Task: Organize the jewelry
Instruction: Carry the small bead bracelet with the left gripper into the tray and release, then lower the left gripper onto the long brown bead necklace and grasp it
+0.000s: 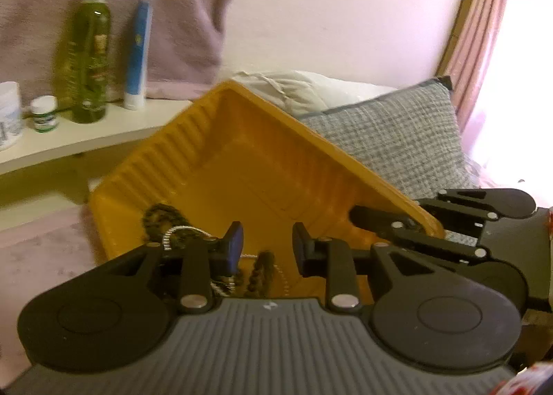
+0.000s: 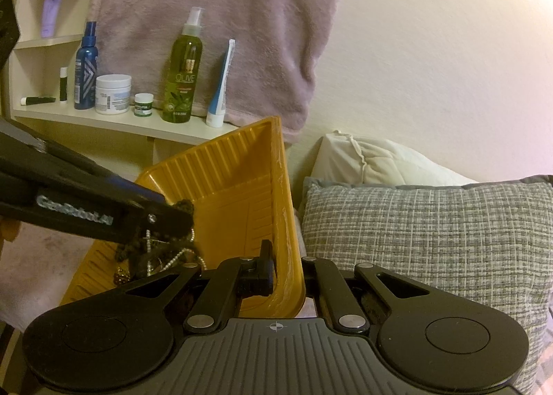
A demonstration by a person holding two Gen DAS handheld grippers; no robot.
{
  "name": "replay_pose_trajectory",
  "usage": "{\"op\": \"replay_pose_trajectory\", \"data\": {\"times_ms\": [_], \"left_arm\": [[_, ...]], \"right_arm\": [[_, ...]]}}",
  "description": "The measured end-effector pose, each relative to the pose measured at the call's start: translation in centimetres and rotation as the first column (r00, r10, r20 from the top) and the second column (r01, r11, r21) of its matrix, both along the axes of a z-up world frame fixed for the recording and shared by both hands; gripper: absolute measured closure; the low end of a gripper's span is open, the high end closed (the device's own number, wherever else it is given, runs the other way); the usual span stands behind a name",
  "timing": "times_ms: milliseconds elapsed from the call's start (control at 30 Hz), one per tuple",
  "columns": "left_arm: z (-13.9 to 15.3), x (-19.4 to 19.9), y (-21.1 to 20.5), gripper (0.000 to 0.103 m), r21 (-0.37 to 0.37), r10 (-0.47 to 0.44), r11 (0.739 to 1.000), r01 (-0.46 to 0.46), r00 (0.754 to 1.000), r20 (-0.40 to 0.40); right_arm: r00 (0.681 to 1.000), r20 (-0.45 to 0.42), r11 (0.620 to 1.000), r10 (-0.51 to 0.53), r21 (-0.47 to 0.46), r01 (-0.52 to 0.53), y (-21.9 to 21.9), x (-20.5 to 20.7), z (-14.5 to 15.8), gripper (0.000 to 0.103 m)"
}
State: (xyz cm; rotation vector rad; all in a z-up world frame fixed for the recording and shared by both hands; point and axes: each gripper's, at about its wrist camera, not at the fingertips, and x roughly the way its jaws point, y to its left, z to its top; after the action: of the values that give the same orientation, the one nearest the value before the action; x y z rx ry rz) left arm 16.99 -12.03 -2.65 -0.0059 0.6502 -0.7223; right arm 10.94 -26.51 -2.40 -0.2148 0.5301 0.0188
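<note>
A yellow ribbed plastic tray (image 1: 249, 167) is held tilted above the bed; it also shows in the right wrist view (image 2: 235, 194). Dark beaded necklaces (image 1: 162, 218) and a pearl strand (image 1: 179, 232) lie bunched in its low corner. My left gripper (image 1: 268, 250) is open, its fingers just above the jewelry. My right gripper (image 1: 397, 222) is shut on the tray's right rim (image 2: 288, 256). In the right wrist view the left gripper (image 2: 179, 218) reaches into the tray over the tangled necklaces (image 2: 155, 253).
A white shelf (image 2: 114, 120) holds a green olive spray bottle (image 2: 183, 73), a blue tube (image 2: 219, 91), jars and a blue bottle. A pink towel (image 2: 221, 8) hangs behind. A grey checked pillow (image 2: 425, 239) and a white pillow (image 2: 373, 160) lie at right.
</note>
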Motion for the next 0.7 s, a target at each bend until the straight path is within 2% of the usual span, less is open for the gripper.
{"op": "replay_pose_trajectory", "data": {"times_ms": [200, 433, 567, 700], "left_arm": [[0.2, 0.6, 3.6, 0.077, 0.013, 0.089, 0.996, -0.089, 0.996, 0.005], [-0.1, 0.5, 8.3, 0.077, 0.037, 0.212, 0.977, -0.212, 0.977, 0.012], [-0.6, -0.1, 10.8, 0.077, 0.082, 0.287, 0.954, -0.29, 0.957, 0.038], [-1.4, -1.3, 13.4, 0.077, 0.135, 0.377, 0.914, -0.384, 0.923, 0.074]], "right_arm": [[1.0, 0.0, 1.0, -0.001, 0.001, 0.001, 0.0, 0.0, 0.0, 0.098], [1.0, 0.0, 1.0, -0.001, -0.001, 0.001, -0.1, 0.0, -0.1, 0.098], [1.0, 0.001, 1.0, -0.001, -0.002, 0.001, -0.1, 0.0, -0.1, 0.098], [1.0, 0.001, 1.0, 0.001, -0.003, -0.001, -0.1, 0.0, -0.1, 0.098]]}}
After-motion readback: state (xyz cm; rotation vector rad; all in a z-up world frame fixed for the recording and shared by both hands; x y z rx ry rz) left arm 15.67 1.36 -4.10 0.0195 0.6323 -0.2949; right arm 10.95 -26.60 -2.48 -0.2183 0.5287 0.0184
